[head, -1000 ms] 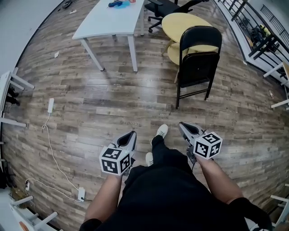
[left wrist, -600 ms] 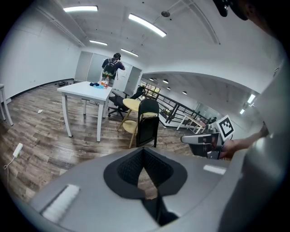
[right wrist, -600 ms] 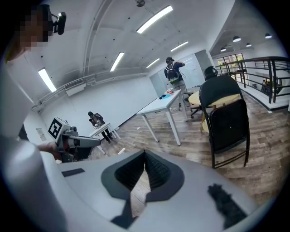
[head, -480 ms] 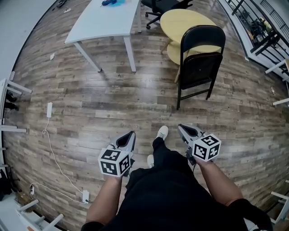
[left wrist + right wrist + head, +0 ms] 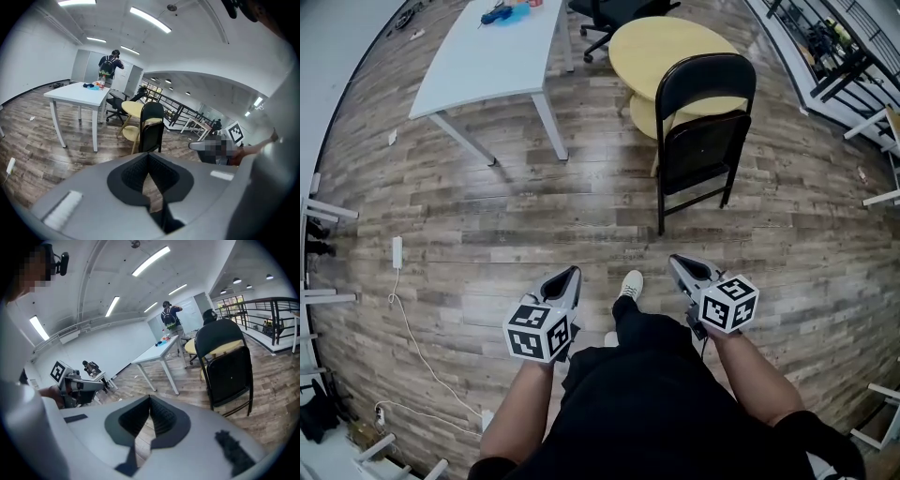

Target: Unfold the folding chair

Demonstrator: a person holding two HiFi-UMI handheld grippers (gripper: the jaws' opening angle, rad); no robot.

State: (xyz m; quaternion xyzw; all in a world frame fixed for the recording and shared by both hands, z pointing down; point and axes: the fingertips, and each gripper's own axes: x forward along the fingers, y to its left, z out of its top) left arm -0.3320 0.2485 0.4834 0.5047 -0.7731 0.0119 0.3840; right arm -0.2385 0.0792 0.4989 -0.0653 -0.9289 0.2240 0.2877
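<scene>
Far left there's a white cable [image 5: 397, 281] trailing over the floor [image 5: 487, 225], then the white tabletop [image 5: 487, 56] with some blue stuff on it. Both have slid left in the head view compared with a second ago, so the person has been walking and swinging round toward the chair.

The left tool [image 5: 571, 273] is pressed together with nothing in it. Its own view shows the pads meeting and only floorboards beyond the tip [image 5: 149, 157]. It hangs out in front of the body and touches nothing. Between the two tools a white shoe [image 5: 630, 283] is mid-step, a bit further forward than before.

The right tool [image 5: 675, 261] is the same story: jaws together, empty, tip aimed at the floor well short of the chair [image 5: 150, 401].

The chair [image 5: 705, 141] stands on its legs right of centre and looks still folded, with the seat panel flat under the backrest. It's up against the yellow round table [image 5: 661, 42], though I can't tell whether they actually touch. It sits slightly more toward the middle and a touch nearer than earlier, but both tools are well apart from it.

So my read is this is pure approach and no unfolding has started. Both tools will need to open before either can grab the backrest or the seat edge.
</scene>
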